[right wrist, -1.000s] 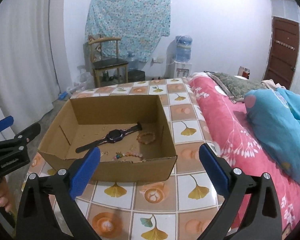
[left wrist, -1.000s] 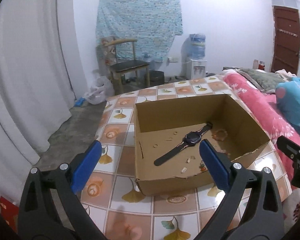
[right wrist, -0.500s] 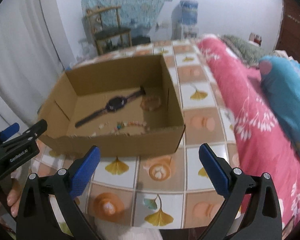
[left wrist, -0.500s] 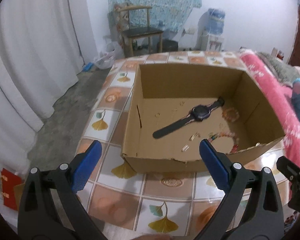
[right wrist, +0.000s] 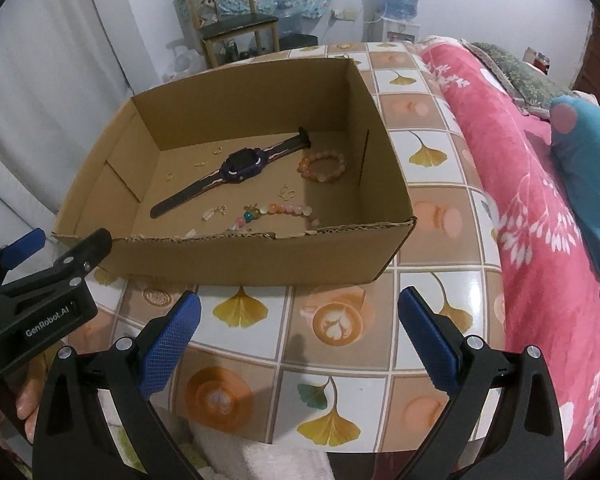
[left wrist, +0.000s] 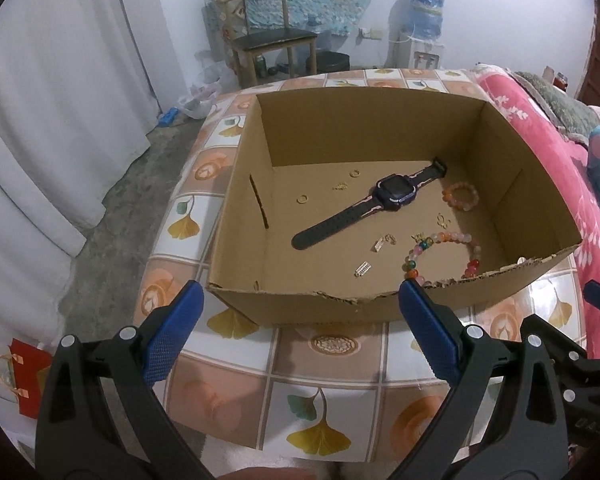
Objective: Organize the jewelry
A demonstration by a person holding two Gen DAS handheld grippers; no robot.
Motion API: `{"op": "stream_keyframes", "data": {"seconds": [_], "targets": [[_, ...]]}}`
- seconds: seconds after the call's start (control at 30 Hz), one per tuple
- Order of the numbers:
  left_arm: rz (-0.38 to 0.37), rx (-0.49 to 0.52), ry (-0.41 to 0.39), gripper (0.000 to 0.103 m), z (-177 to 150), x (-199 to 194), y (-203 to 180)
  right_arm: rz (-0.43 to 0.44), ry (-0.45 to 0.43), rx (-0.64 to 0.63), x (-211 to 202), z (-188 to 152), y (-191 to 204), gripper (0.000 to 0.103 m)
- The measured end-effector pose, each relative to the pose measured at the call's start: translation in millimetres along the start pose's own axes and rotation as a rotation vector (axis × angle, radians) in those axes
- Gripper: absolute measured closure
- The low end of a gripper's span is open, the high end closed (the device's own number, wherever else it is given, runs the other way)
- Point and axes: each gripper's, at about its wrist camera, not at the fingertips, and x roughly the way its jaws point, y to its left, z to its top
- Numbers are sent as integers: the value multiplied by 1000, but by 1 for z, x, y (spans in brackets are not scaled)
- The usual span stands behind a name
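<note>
Left wrist view: left tool (left wrist: 300, 336) spread wide and empty before the box (left wrist: 340, 308) on the surface (left wrist: 328, 392), watch (left wrist: 370, 210) and bracelets inside, apparently poised to pick; right wrist view: right tool (right wrist: 298, 338) likewise wide, empty, short of the box.

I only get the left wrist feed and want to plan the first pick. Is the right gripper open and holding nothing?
Observer: Yes, the right gripper is open and empty.
Operator: Where does it sit?
Observer: Over the tablecloth, short of the cardboard box, outside its near wall.
Operator: Anything odd on the right-hand wall?
Observer: A thin vertical slit is cut in it, beside the orange bead bracelet.
</note>
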Motion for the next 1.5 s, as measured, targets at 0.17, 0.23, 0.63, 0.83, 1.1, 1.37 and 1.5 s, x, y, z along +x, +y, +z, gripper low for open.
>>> {"op": "stream_keyframes", "data": {"seconds": [0.17,0.23,0.63,0.83,1.1,1.37,1.5], "targets": [[-2,-7,6,8,0,1,0,-1,2,-4,1,0,2,7],[-9,-16,14,8,0,2,1,-3,0,-5,0,1,2,7],[-38,-25,46,8,-4,5,4,-12,-15,-9,-4,1,2,7],[-53,-36,60,8,-5,6,4,-13,-17,-10,-5,1,2,7],[-67,-42,77,8,-6,8,5,-16,-18,-9,-6,2,3,7],[-79,-42,85,8,-7,9,4,-22,-24,-7,-9,3,1,7],[-83,-44,87,8,-7,9,5,-24,-25,-4,-9,3,1,7]]}}
